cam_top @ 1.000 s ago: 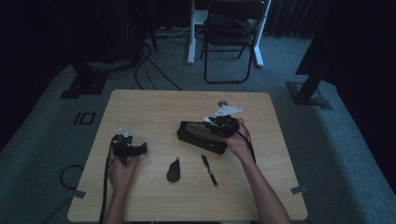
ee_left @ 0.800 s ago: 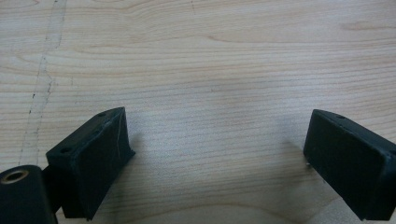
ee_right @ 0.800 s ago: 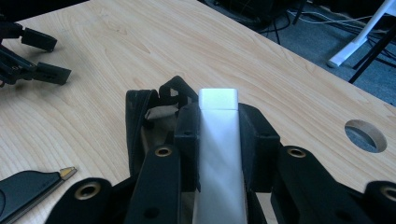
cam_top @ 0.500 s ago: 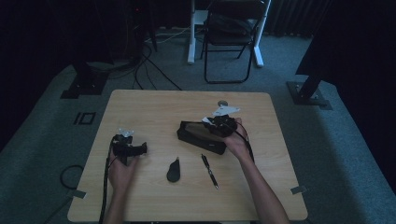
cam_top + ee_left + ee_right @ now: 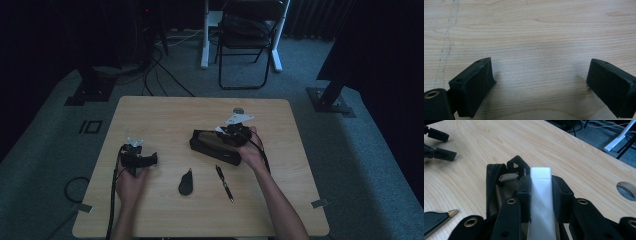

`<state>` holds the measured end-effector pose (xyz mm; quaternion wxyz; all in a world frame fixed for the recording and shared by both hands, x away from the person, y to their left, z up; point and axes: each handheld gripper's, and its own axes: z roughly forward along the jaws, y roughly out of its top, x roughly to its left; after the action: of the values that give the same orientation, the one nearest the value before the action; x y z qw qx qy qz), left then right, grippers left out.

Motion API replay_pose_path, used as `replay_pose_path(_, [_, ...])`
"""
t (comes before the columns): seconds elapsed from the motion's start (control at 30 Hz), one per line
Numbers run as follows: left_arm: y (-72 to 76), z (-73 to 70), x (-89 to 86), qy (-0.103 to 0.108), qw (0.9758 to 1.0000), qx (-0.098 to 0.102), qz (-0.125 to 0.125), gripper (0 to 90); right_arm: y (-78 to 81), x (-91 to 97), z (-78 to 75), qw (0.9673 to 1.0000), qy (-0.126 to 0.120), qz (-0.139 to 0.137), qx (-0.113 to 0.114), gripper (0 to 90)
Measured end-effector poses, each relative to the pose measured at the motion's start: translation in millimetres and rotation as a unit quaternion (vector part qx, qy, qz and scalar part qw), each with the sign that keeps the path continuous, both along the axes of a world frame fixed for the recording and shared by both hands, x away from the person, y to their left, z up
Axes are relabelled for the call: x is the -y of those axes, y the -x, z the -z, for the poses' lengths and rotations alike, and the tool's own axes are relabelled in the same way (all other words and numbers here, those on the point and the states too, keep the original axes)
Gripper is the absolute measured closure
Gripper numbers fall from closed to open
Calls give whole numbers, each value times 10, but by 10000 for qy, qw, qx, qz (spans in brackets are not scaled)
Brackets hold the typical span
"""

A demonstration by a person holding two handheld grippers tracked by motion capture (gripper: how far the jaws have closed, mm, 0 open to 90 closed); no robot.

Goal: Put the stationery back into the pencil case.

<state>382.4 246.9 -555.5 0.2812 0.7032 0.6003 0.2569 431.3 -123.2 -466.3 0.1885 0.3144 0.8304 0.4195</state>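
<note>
On the pale wooden worktop (image 5: 165, 115), the right gripper (image 5: 541, 191) pinches a white rectangular block (image 5: 541, 202) between its two black jaws, which press flat against the block's long sides; the block's square end pokes out just past the jaw tips. In the right gripper view the block hangs directly over the open mouth of a black fabric zip pouch (image 5: 496, 185), whose tan lining shows beneath the jaws and whose zipper pull loops up just beside the block's end. Whether the block touches the pouch lining cannot be told. In the high view the same pouch (image 5: 212, 146) lies near the middle of the worktop, a little toward its right side, with the right gripper (image 5: 234, 134) at its far right end and the person's right hand (image 5: 251, 152) curled behind it. The left gripper (image 5: 539, 82) rests low on bare wood with its jaws spread wide and nothing between them; from above it (image 5: 137, 159) sits well apart from the pouch on the left side of the worktop. Between the two forearms lie a small black teardrop-shaped object (image 5: 186, 183) and, just to its right, a dark slim pen (image 5: 224, 183). A round cable hole (image 5: 238, 110) pierces the worktop near the far edge, beyond the right gripper.
</note>
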Motion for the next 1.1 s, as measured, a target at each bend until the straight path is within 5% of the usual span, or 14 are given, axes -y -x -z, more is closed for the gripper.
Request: replay_pose_path(1.1, [-1, 2, 2, 13, 10000, 14, -10, 72, -20, -163, 165, 9987, 474, -185, -10, 710])
